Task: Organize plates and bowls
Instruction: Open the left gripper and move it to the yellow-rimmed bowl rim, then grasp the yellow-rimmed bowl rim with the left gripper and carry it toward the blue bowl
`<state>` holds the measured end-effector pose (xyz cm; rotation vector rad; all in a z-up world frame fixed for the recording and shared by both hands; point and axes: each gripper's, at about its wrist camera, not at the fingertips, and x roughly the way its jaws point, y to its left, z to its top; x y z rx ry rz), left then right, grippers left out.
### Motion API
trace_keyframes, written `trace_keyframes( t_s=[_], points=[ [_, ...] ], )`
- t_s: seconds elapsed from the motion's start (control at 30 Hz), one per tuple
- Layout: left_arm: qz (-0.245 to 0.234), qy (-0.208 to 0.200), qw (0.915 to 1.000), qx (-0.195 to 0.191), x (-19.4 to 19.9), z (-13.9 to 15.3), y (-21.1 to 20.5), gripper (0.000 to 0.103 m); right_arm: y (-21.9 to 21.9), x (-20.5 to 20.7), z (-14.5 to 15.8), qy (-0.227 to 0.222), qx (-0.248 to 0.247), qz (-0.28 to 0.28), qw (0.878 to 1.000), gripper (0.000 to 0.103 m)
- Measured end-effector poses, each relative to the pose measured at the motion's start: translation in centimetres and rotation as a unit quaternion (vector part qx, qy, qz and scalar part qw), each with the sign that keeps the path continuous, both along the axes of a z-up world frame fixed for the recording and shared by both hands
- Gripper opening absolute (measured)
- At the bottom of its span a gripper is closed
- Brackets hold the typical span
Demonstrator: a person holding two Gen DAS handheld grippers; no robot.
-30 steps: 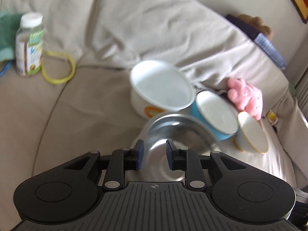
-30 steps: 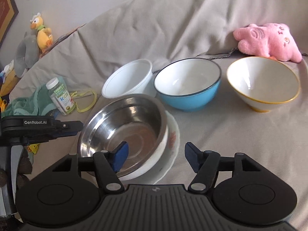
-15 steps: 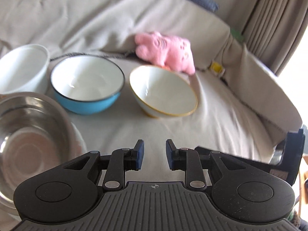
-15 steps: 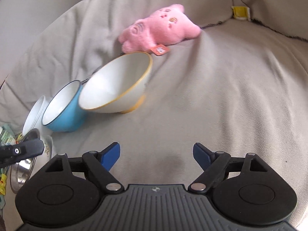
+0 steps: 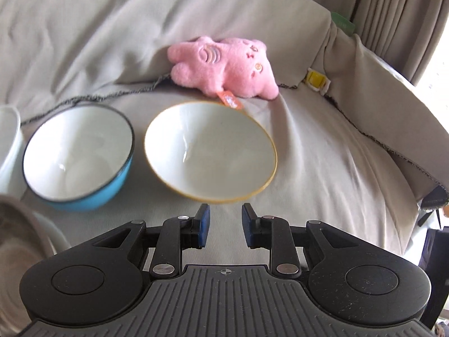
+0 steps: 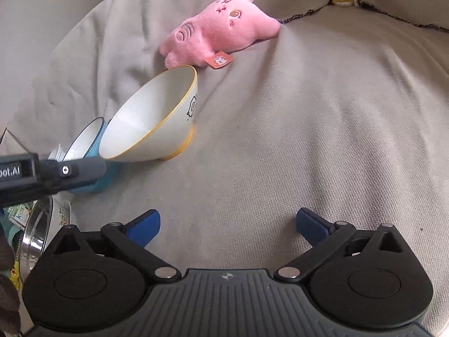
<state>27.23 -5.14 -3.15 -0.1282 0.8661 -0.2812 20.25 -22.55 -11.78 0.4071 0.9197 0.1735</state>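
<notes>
— Where's the yellow bowl [image 5: 210, 151]?
— On the sofa [image 5: 322, 154] at twelve o'clock off my left gripper [image 5: 223, 224], mouth up, blue bowl [image 5: 78, 154] at its nine.
— Grippers?
— Left narrowly parted, right gripper [image 6: 227, 227] wide; both empty.

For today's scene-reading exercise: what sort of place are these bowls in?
Probably a living room at home: the bowls sit on a cloth-covered sofa, with a plush toy and curtains.

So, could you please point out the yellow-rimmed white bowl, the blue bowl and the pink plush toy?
Yellow-rimmed white bowl [image 5: 207, 151]: left wrist view, inner surface.
Blue bowl [image 5: 75, 151]: left wrist view, white interior.
Pink plush toy [image 6: 221, 28]: right wrist view, body.
</notes>
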Motion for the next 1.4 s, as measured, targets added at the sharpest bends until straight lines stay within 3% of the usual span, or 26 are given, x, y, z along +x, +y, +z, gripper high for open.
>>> trace_keyframes(
  t_s=[0.13, 0.2, 0.37, 0.43, 0.47, 0.5, 0.57, 0.67, 0.8, 0.9, 1.03, 1.1, 1.2, 1.4],
  points=[
    [-0.011, -0.005, 0.9999, -0.008, 2.6, 1.3, 0.7, 0.027, 1.6, 0.1, 0.6, -0.006, -0.063, 0.048, 0.997, 0.102],
    [-0.013, -0.014, 0.9997, 0.012, 4.0, 2.0, 1.2, 0.027, 1.2, -0.3, 1.4, -0.029, -0.039, 0.045, 0.998, 0.096],
    [-0.009, -0.025, 0.997, 0.072, 7.8, 3.3, 2.4, 0.027, -0.9, 0.1, 4.1, -0.092, -0.018, -0.013, 0.996, 0.094],
    [-0.003, -0.017, 0.9961, 0.087, 9.1, 3.5, 2.9, 0.027, -1.7, 0.8, 4.8, -0.106, -0.022, -0.03, 0.994, 0.089],
    [-0.004, -0.009, 0.9958, 0.091, 9.7, 3.6, 3.0, 0.027, -2.0, 1.2, 5.0, -0.11, -0.025, -0.033, 0.993, 0.08],
    [-0.007, 0.0, 0.9958, 0.092, 10.4, 3.6, 3.3, 0.027, -2.2, 1.7, 5.1, -0.109, -0.027, -0.035, 0.993, 0.068],
    [-0.016, 0.016, 0.9952, 0.095, 11.5, 3.3, 3.5, 0.028, -2.8, 2.8, 4.8, -0.095, -0.015, -0.036, 0.995, 0.052],
    [-0.019, 0.026, 0.9923, 0.12, 12.5, 2.2, 3.7, 0.029, -3.1, 4.2, 3.9, -0.075, 0.031, -0.039, 0.996, 0.051],
    [-0.025, 0.041, 0.9955, 0.081, 13.9, 0.3, 3.8, 0.03, -1.5, 5.3, 2.5, -0.057, 0.073, -0.042, 0.995, 0.051],
    [-0.019, 0.062, 0.9936, 0.092, 15.2, -1.8, 3.3, 0.031, 0.2, 6.8, 1.2, -0.036, 0.094, -0.04, 0.994, 0.051],
    [-0.018, 0.087, 0.9936, 0.07, 16.3, -3.6, 2.9, 0.034, 2.3, 9.6, -0.1, -0.007, 0.084, -0.013, 0.996, 0.048],
    [-0.019, 0.093, 0.9935, 0.062, 16.4, -3.8, 2.5, 0.034, 2.8, 10.4, -0.7, 0.008, 0.093, 0.009, 0.996, 0.03],
    [-0.024, 0.097, 0.9914, 0.085, 15.7, -3.5, 1.7, 0.034, 2.7, 10.1, -0.7, 0.004, 0.085, 0.02, 0.996, 0.027],
    [-0.031, 0.106, 0.9895, 0.093, 12.0, -3.0, 1.0, 0.034, 2.7, 8.1, 0.2, -0.012, 0.034, 0.024, 0.999, 0.025]
  ],
)
